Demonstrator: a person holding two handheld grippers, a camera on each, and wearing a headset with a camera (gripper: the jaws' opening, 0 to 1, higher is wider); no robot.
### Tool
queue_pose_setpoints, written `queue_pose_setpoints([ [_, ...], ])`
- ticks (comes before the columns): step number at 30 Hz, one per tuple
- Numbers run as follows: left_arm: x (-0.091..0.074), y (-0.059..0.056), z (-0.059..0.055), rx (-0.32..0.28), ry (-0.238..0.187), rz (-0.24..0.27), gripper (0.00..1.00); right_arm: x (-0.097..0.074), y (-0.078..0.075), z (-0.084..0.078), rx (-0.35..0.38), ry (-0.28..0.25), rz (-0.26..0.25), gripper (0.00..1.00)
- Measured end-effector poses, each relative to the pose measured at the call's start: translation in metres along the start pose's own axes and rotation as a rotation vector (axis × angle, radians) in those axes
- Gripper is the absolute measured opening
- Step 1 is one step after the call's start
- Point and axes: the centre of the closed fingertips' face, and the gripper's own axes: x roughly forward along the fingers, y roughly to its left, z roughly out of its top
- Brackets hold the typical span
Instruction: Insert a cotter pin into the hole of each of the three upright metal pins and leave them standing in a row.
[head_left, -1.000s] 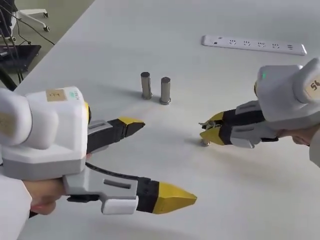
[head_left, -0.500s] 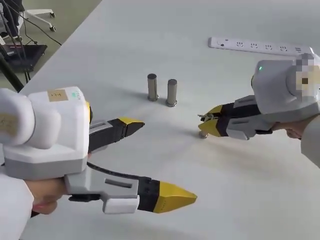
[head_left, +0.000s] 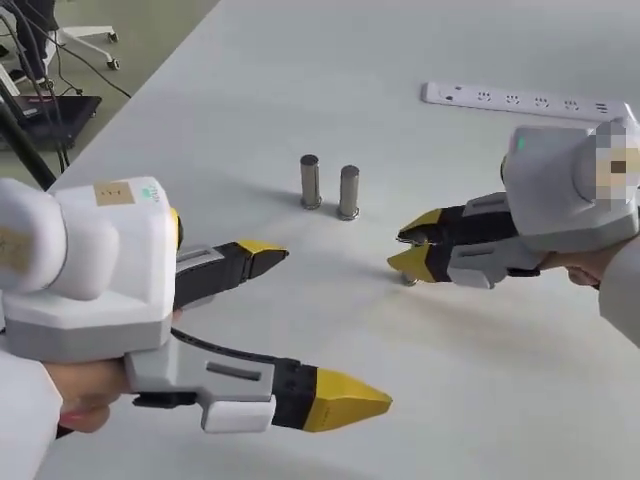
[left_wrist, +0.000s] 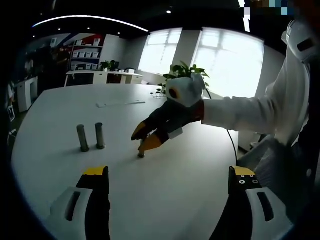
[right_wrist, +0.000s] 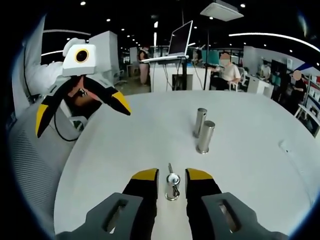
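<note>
Parted now are the tongs of the right gripper (head_left: 397, 252), which half a second ago were pinched on the cotter pin (right_wrist: 175, 192); the wire piece now sits free of them at the third metal pin (right_wrist: 172, 179)

A white table (head_left: 300, 90) spans the head view. The left gripper (head_left: 335, 325) takes up the lower left of that view, its tongs spread wide with nothing between them. The right gripper reaches in from the right edge at mid-height, its yellow tips a little apart. A white power strip (head_left: 520, 100) lies at the upper right. The two upright metal pins (head_left: 329, 187) stand side by side at upper centre, close but not touching. In the right gripper view the third metal pin stands at lower centre between the two tips, touching neither. The cotter pin is right at it, though whether it passes through the hole cannot be told
</note>
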Motion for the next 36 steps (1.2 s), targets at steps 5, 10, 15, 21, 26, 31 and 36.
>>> queue_pose_setpoints([
  [5,-0.002,0.002,0.002,0.004,-0.007,0.008,0.99,-0.009,0.004,0.009,-0.009,-0.018,-0.010,0.21],
  [10,-0.003,0.002,0.001,0.004,-0.008,0.012,0.99,-0.027,0.008,0.019,0.003,-0.071,-0.036,0.31],
  [15,-0.004,-0.003,0.001,0.006,-0.008,0.004,0.99,-0.046,0.018,0.023,0.026,-0.121,-0.042,0.40],
  [21,-0.004,-0.007,-0.001,-0.005,-0.001,-0.011,0.99,-0.071,0.037,0.019,0.030,-0.121,-0.071,0.47],
  [26,-0.005,-0.011,-0.002,-0.002,0.002,-0.030,0.99,-0.087,0.052,0.011,0.089,-0.132,-0.091,0.61],
  [31,-0.009,-0.011,-0.004,-0.014,-0.001,-0.025,0.99,-0.104,0.053,-0.006,0.139,-0.120,-0.164,0.76],
  [36,-0.012,-0.012,-0.008,-0.019,0.008,-0.025,0.99,-0.115,0.059,-0.013,0.201,-0.140,-0.194,0.82],
])
